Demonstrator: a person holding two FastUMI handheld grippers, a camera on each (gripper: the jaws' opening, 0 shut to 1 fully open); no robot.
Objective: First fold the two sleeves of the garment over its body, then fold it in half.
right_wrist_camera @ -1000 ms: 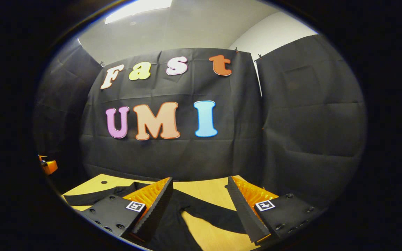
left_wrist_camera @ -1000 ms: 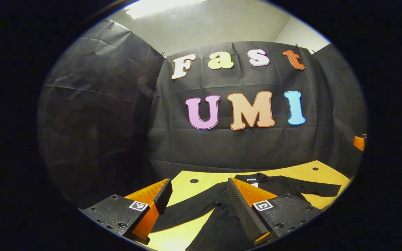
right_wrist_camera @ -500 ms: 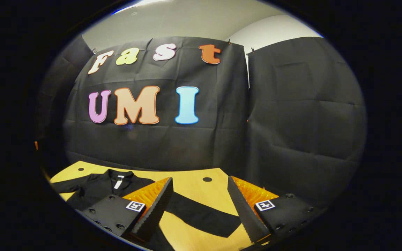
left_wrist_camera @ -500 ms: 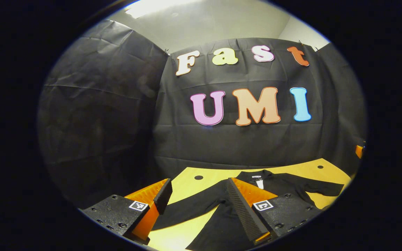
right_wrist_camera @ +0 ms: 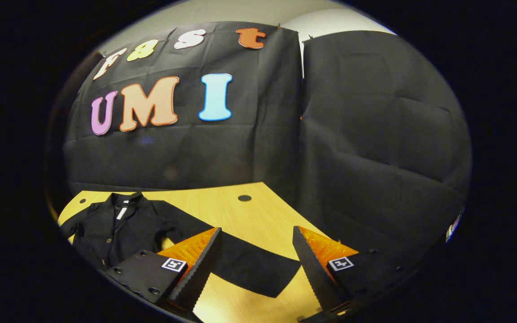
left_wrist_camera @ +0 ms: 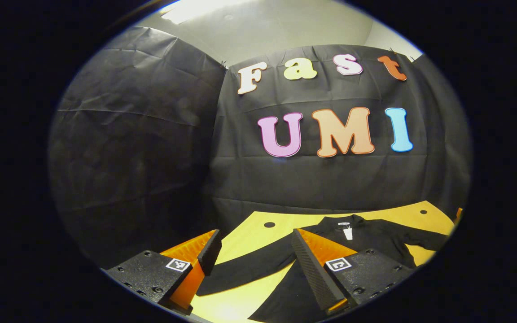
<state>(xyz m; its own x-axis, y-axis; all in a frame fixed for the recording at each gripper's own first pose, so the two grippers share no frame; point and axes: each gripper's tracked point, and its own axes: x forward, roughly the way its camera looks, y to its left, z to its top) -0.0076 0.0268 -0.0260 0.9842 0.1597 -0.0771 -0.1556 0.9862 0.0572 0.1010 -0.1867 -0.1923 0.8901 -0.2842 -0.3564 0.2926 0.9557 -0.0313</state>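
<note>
A black long-sleeved garment (left_wrist_camera: 366,237) lies flat on the wooden table (left_wrist_camera: 249,233), collar toward the back wall, both sleeves spread outward. In the left gripper view, my left gripper (left_wrist_camera: 254,262) is open above one sleeve (left_wrist_camera: 245,269), which runs between its fingers. In the right gripper view, the garment's body (right_wrist_camera: 119,226) lies at the left, and its other sleeve (right_wrist_camera: 249,267) stretches out across the table. My right gripper (right_wrist_camera: 256,264) hangs open over that sleeve's cuff end. Neither gripper touches the cloth.
Black cloth walls close the booth on the back and both sides. The table has small dark holes (left_wrist_camera: 269,224) (right_wrist_camera: 244,198) near its far edge. Bare wood (right_wrist_camera: 222,208) lies between the garment and the back wall.
The right gripper has swung right and tilted down, so the cuff end of the sleeve now sits between its fingers. The left gripper shifted slightly left. Both stay open.
</note>
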